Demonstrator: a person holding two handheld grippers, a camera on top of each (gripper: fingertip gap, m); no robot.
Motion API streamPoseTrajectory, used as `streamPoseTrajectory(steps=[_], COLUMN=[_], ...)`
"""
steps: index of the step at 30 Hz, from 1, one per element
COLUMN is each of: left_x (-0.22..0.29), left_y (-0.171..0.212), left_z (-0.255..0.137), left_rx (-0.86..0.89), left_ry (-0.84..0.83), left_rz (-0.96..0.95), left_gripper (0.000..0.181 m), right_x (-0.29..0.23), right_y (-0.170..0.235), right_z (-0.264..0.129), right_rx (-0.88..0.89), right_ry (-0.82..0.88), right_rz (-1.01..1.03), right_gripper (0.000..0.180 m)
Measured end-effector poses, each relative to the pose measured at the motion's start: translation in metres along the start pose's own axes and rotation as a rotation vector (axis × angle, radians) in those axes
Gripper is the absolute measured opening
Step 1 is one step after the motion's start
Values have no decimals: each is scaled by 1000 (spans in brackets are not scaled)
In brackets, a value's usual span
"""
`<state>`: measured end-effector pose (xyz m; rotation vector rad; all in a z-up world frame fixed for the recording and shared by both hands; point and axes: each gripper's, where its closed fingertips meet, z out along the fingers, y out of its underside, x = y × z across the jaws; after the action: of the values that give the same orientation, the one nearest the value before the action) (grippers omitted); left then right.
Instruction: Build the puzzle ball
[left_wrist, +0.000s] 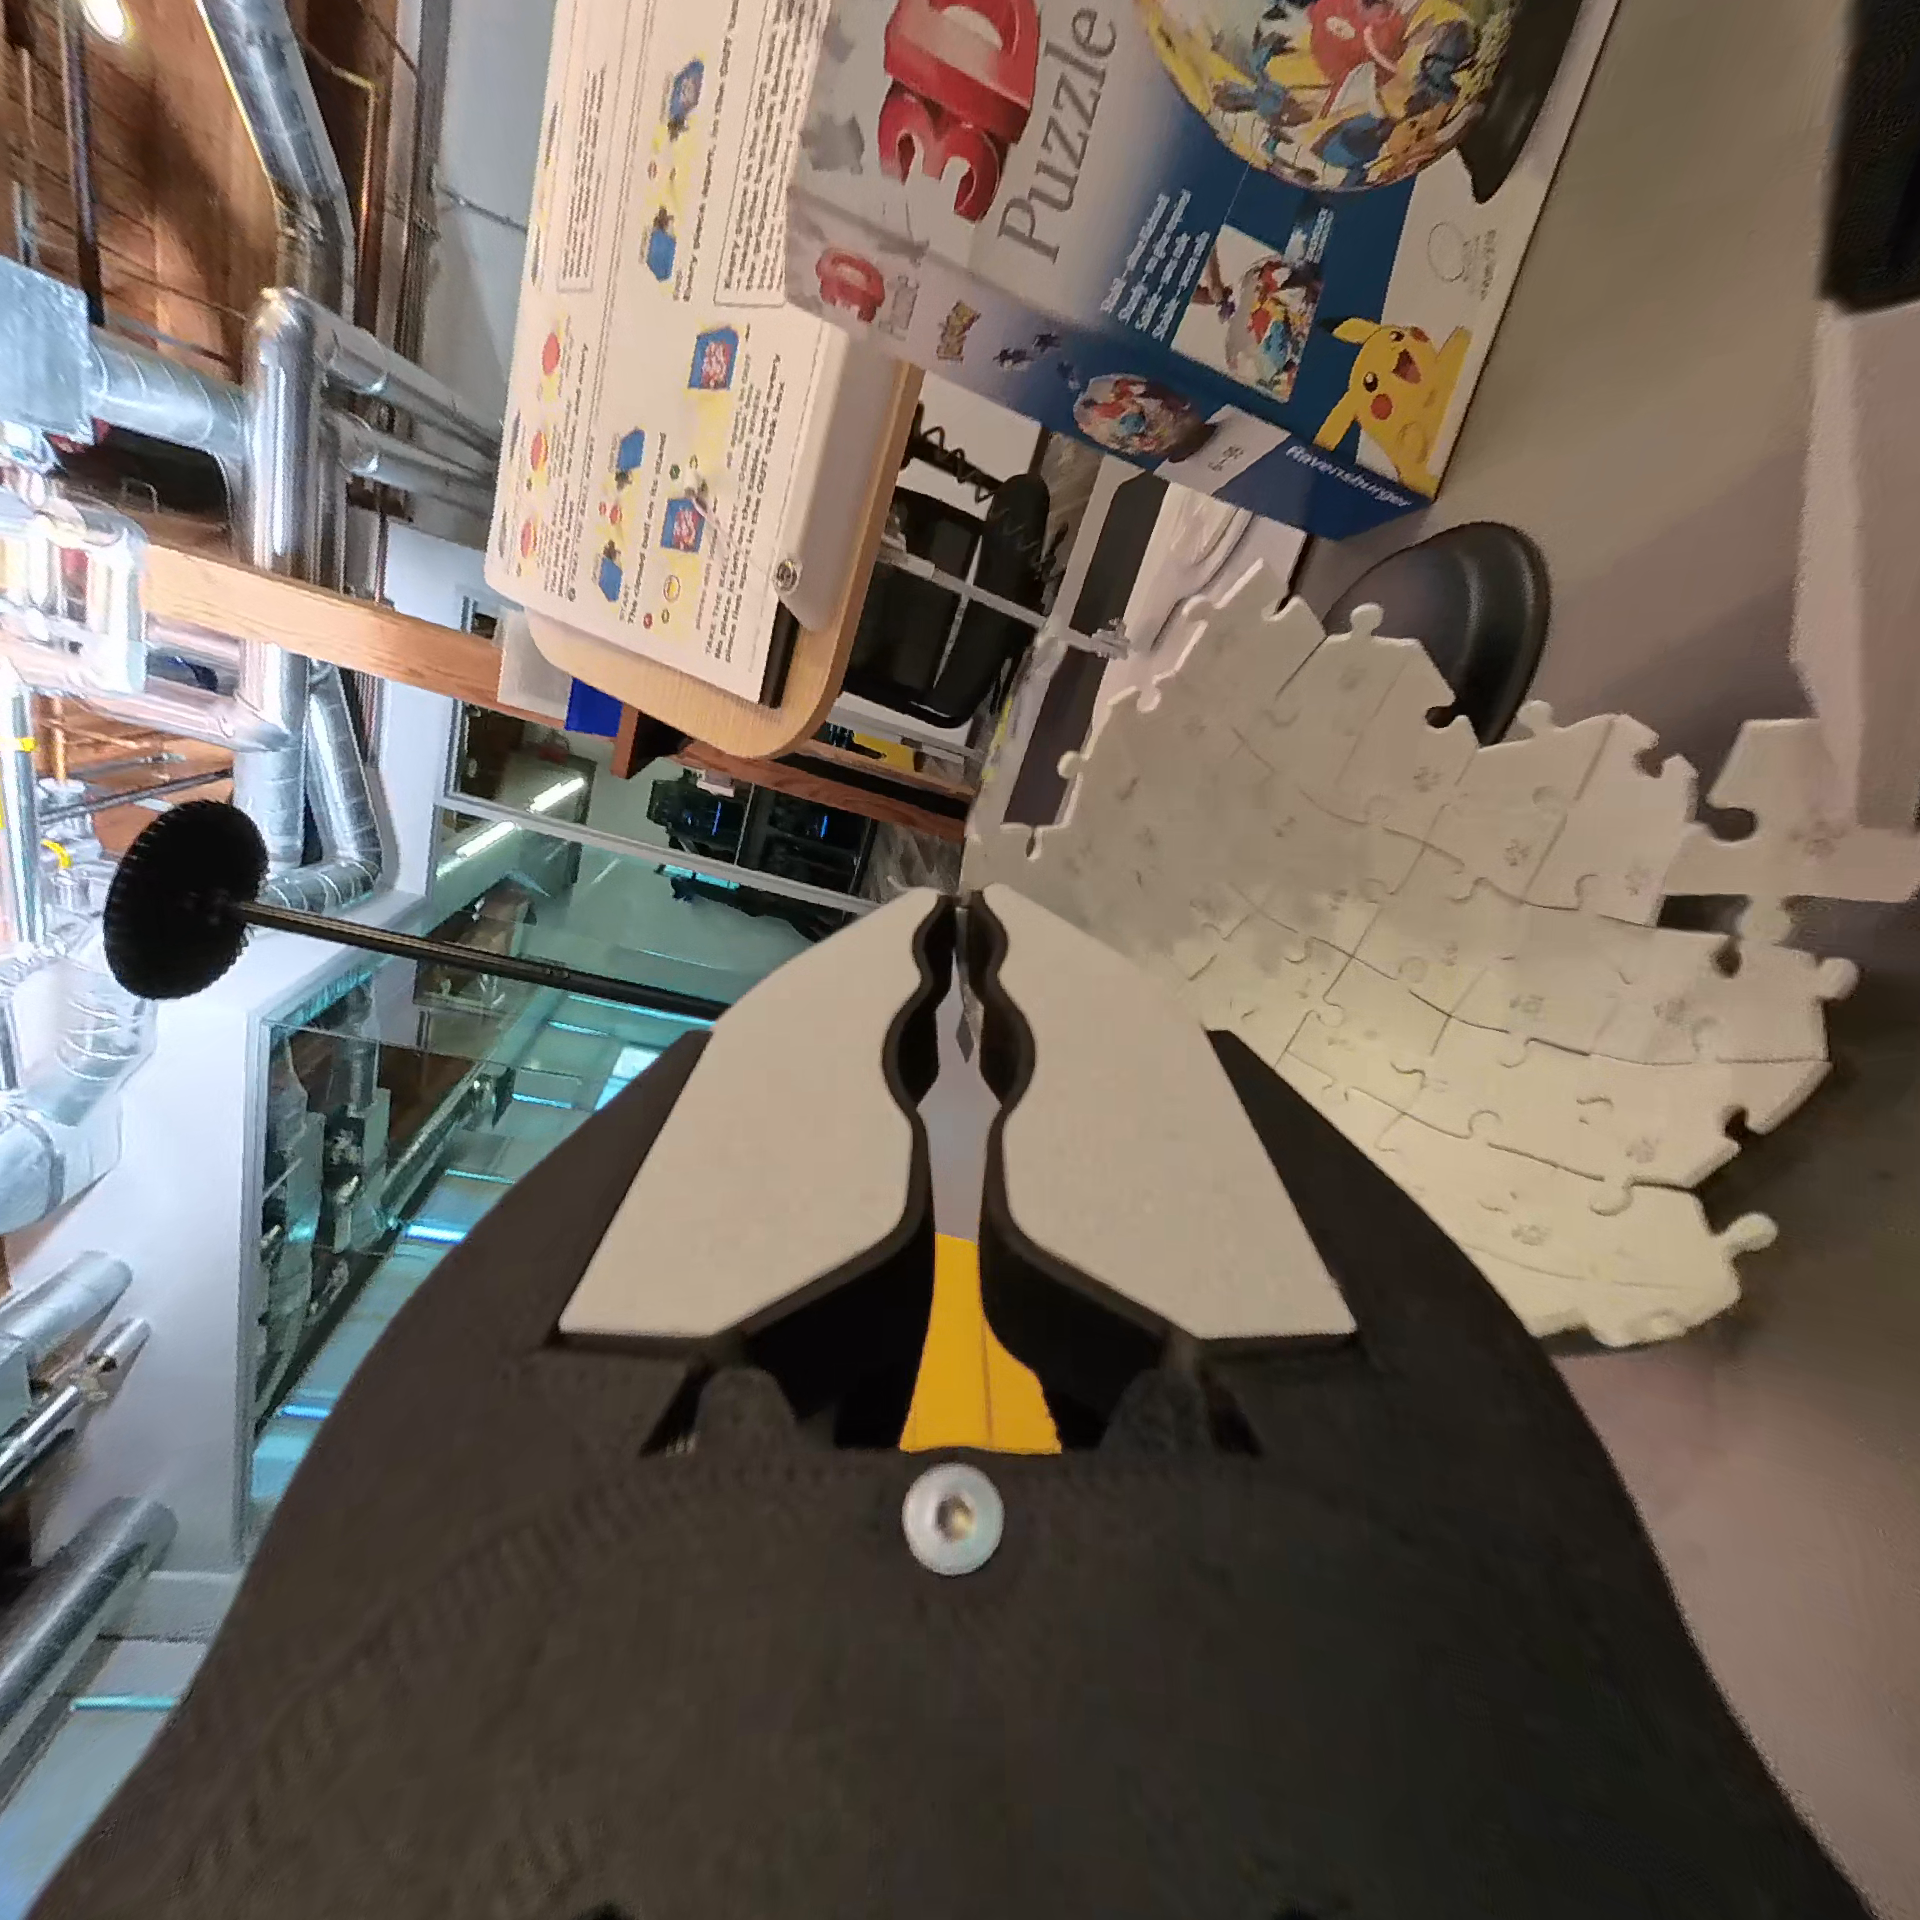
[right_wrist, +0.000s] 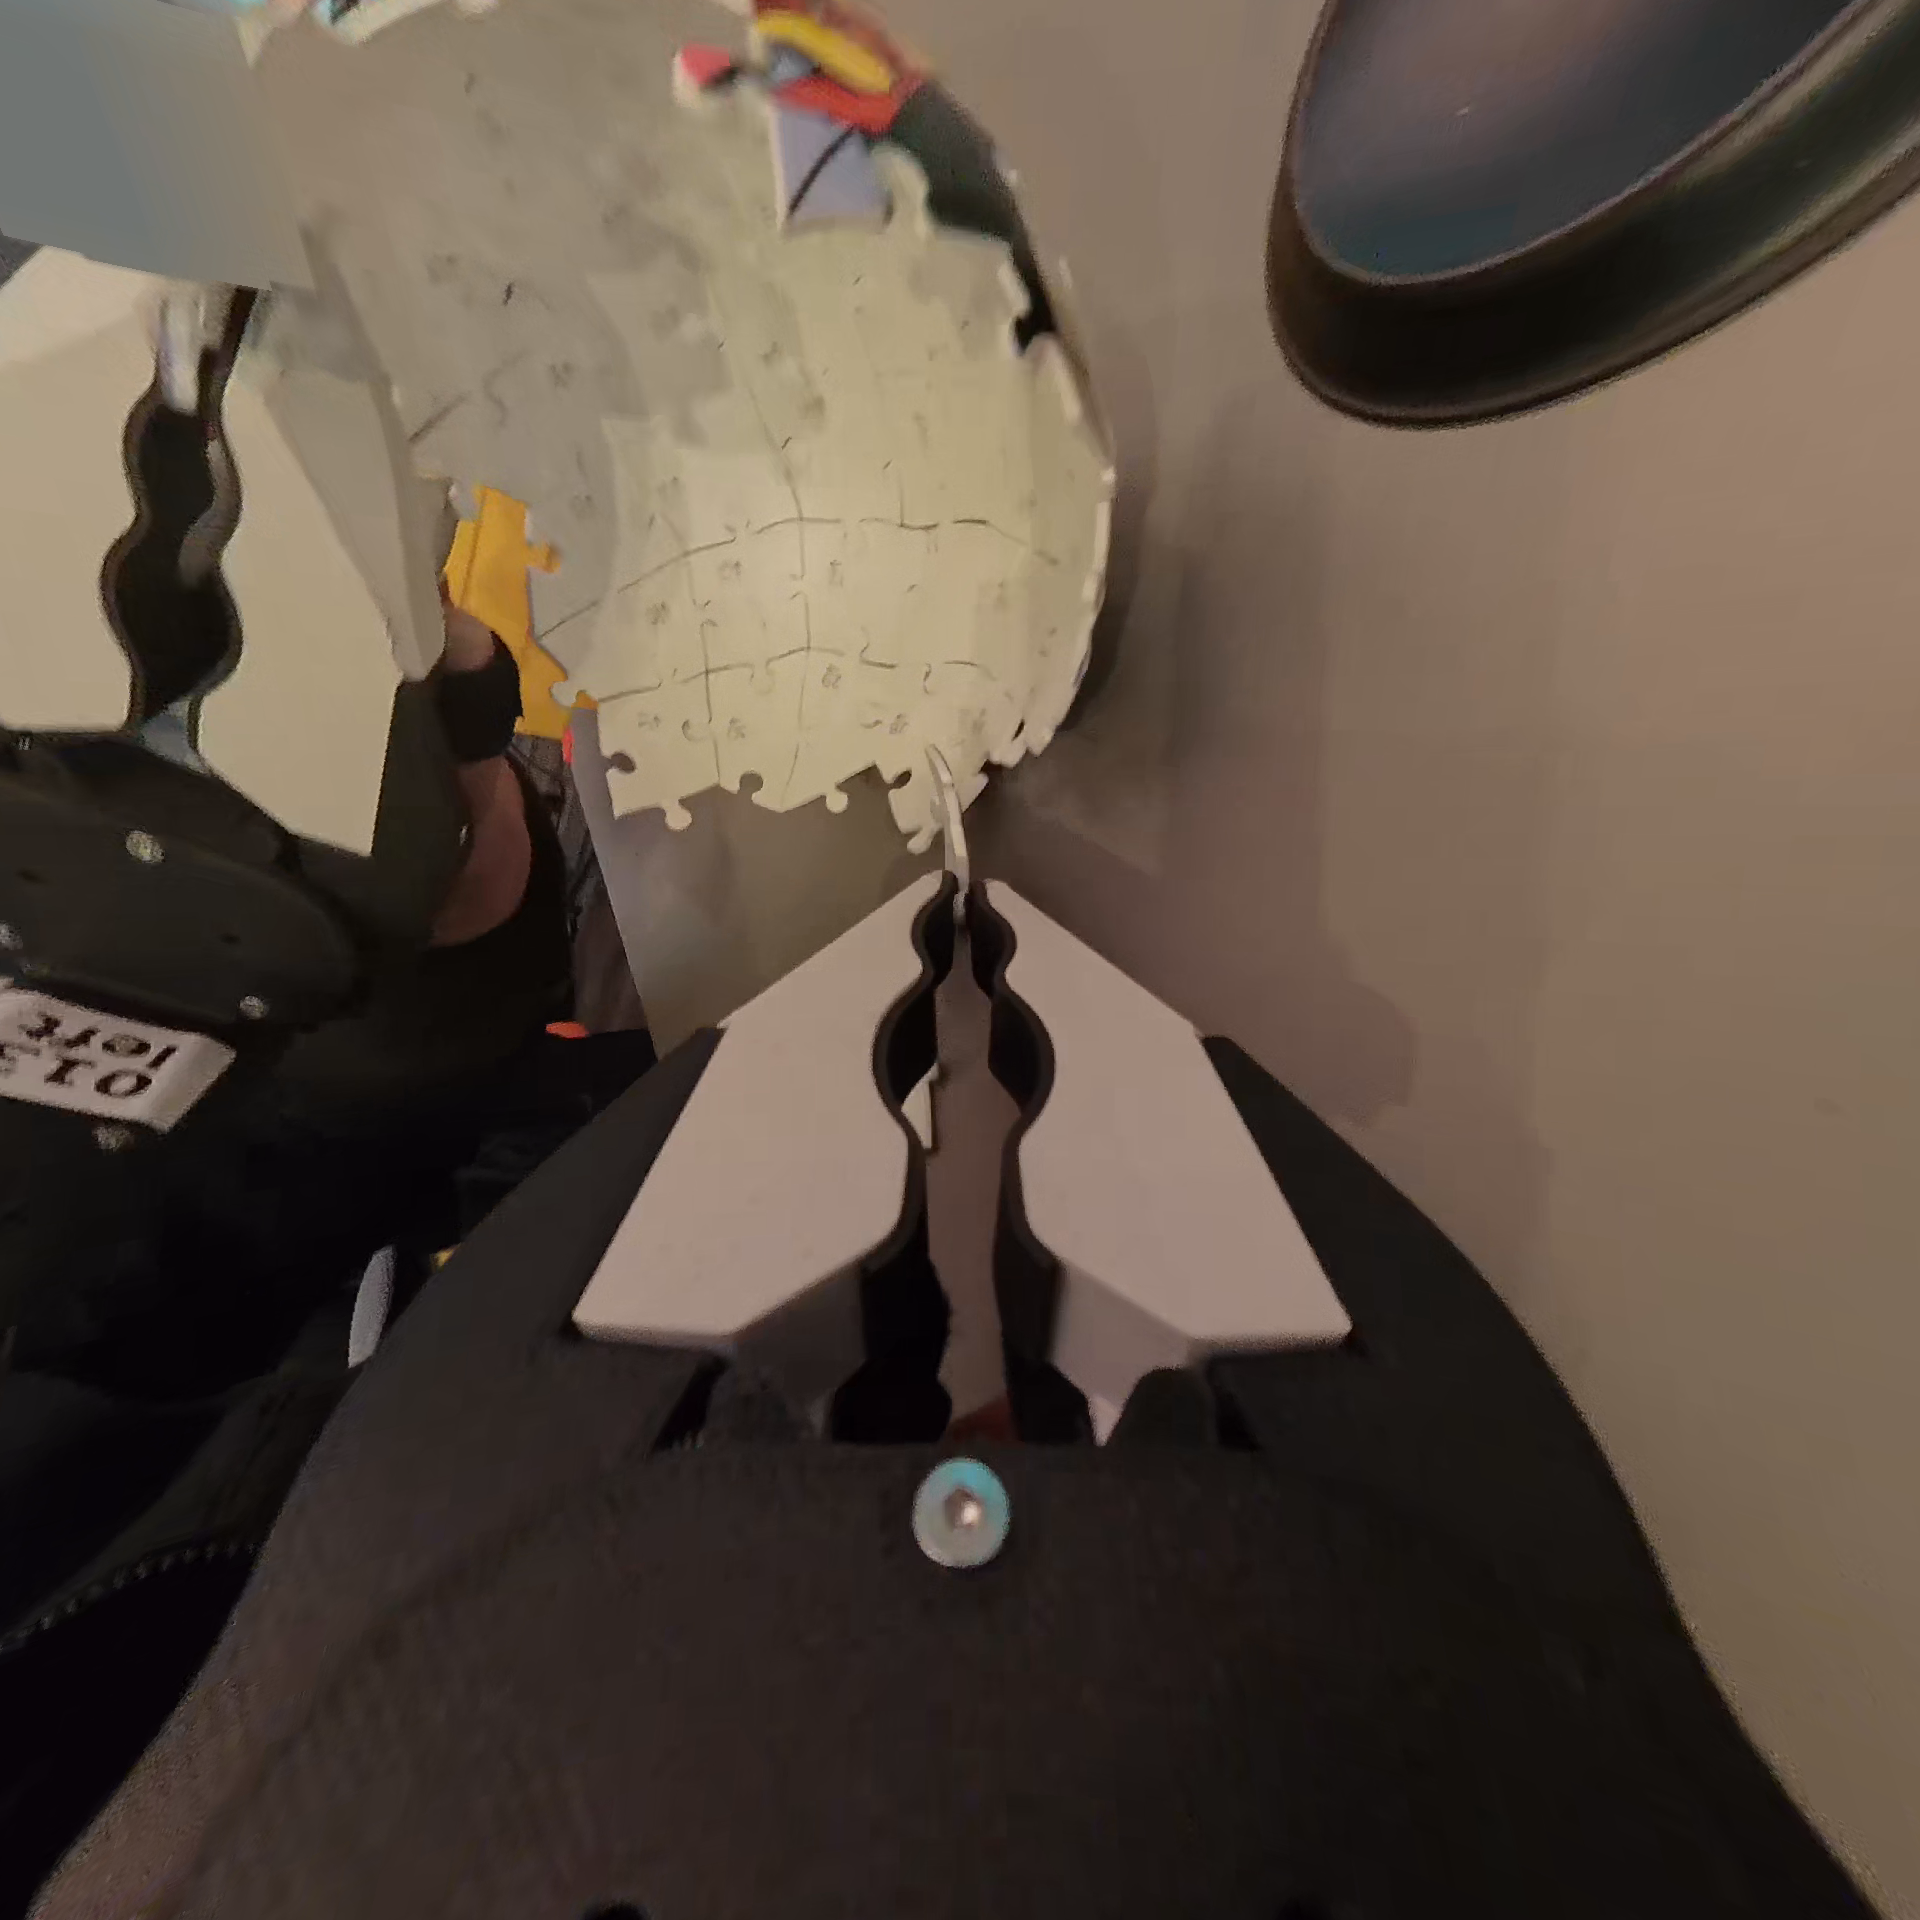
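The half-built puzzle ball (left_wrist: 1455, 987) is a curved shell that shows its white inner side; it also shows in the right wrist view (right_wrist: 831, 540). My left gripper (left_wrist: 961, 904) is shut on the shell's rim, with a yellow part (left_wrist: 977, 1351) of it between the fingers. In the right wrist view the left gripper (right_wrist: 312, 499) holds the shell from the left near yellow pieces (right_wrist: 499, 582). My right gripper (right_wrist: 961, 883) is shut on a single puzzle piece (right_wrist: 951, 821), seen edge-on and touching the shell's lower rim.
The black round ball stand (right_wrist: 1558, 208) lies on the grey table (right_wrist: 1558, 935); it also shows behind the shell (left_wrist: 1455, 613). The puzzle box (left_wrist: 1195, 260) and an instruction sheet on a wooden board (left_wrist: 665, 364) stand beyond. A black rod with a toothed disc (left_wrist: 182, 899) is at left. There is about 12 cm between the tips of the two grippers.
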<state>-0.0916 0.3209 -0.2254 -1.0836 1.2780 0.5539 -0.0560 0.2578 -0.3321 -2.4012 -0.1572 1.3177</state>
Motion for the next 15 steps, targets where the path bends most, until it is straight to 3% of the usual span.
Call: streamPoseTrajectory(steps=[9,15], left_x=[2,3], left_y=[-10,-10], left_z=[-5,-5], left_rx=[46,55], left_ry=[-17,-23], left_rz=[30,41], left_gripper=[2,2], right_x=[6,4], right_y=[1,1], right_z=[9,7], right_rx=[6,23], right_ry=[34,65], right_rz=[70,50], right_gripper=[0,16])
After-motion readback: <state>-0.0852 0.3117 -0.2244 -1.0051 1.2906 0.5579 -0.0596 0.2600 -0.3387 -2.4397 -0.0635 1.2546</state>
